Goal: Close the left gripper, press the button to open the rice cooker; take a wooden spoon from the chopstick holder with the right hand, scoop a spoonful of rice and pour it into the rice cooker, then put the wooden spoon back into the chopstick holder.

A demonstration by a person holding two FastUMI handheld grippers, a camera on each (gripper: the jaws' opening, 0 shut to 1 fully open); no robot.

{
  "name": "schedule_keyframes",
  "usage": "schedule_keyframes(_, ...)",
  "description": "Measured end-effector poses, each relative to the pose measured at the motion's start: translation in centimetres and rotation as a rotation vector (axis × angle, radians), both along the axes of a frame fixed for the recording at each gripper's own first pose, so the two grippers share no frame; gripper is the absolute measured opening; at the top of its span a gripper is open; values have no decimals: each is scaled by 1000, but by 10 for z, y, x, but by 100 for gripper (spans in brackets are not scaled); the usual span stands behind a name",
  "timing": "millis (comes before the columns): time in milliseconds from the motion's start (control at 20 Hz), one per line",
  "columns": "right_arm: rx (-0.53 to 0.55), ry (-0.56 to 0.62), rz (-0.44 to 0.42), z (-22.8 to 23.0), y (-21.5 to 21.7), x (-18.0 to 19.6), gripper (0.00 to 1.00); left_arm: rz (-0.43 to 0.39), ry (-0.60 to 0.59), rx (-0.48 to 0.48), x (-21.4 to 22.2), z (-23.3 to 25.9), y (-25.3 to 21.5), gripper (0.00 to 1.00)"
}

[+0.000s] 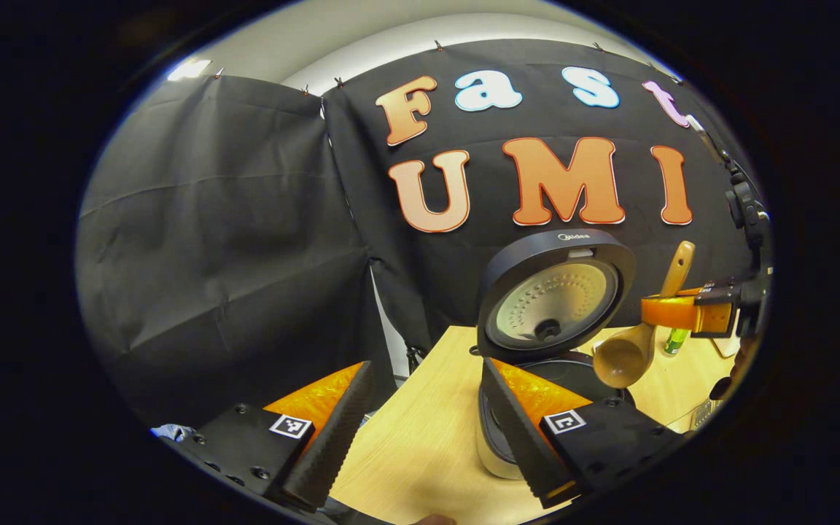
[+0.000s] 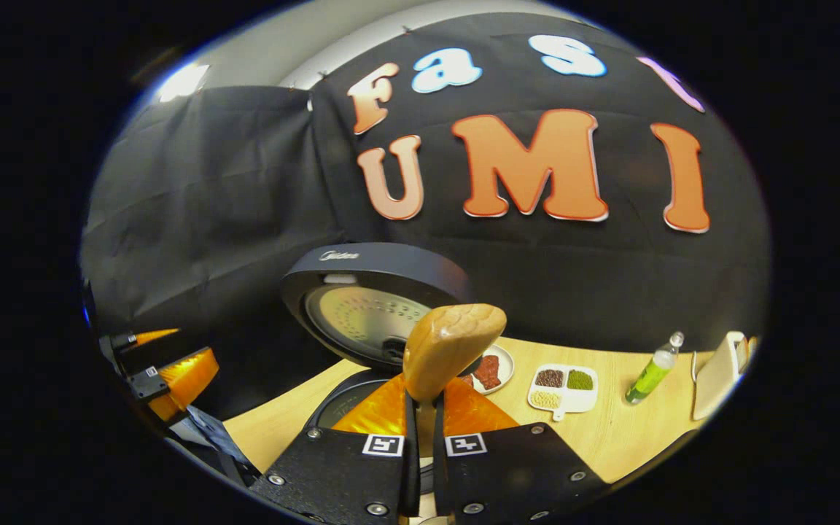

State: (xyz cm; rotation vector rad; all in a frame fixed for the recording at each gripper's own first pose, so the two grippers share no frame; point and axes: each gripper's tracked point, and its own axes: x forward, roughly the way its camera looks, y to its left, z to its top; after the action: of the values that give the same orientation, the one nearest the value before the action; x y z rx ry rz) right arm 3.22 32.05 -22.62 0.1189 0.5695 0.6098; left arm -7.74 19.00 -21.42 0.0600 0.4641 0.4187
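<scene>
in the left gripper view a pale wood counter carries the rice cooker, lid up. the left claw gapes wide, holding nothing. beyond, the right claw grips a wooden spoon, bowl hanging over the pot.

in the right gripper view the claw is clamped on the spoon handle; a plate, divided dish and bottle stand behind.

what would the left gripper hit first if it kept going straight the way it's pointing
Probably the rice cooker: its body sits just past the left gripper, beside one finger. Dead centre between the open jaws lies bare table, then the booth wall; depth is hard to judge.
</scene>
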Motion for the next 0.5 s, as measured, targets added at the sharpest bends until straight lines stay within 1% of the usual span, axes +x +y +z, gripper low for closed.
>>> schedule_keyframes(50,23,32,-32,-2,-13,2,7,-5,1,-10,0,1,-4,100)
schedule_keyframes(100,45,67,-60,-4,-27,1,7,-11,1,-29,2,1,-11,92)
schedule_keyframes(200,87,131,-123,-10,-56,-1,7,-26,-7,-58,2,3,-22,92)
schedule_keyframes(250,107,164,-154,-14,-72,-2,7,-32,-8,-66,2,3,-26,100)
schedule_keyframes(300,124,193,-188,-17,-87,-4,7,-37,-7,-71,2,3,-30,99)
schedule_keyframes(350,136,218,-222,-21,-104,-6,7,-42,0,-74,3,1,-35,93)
schedule_keyframes(450,140,246,-286,-31,-138,-9,7,-53,14,-81,1,-2,-46,92)
schedule_keyframes(500,129,259,-319,-37,-158,-12,7,-58,19,-87,2,-3,-52,99)
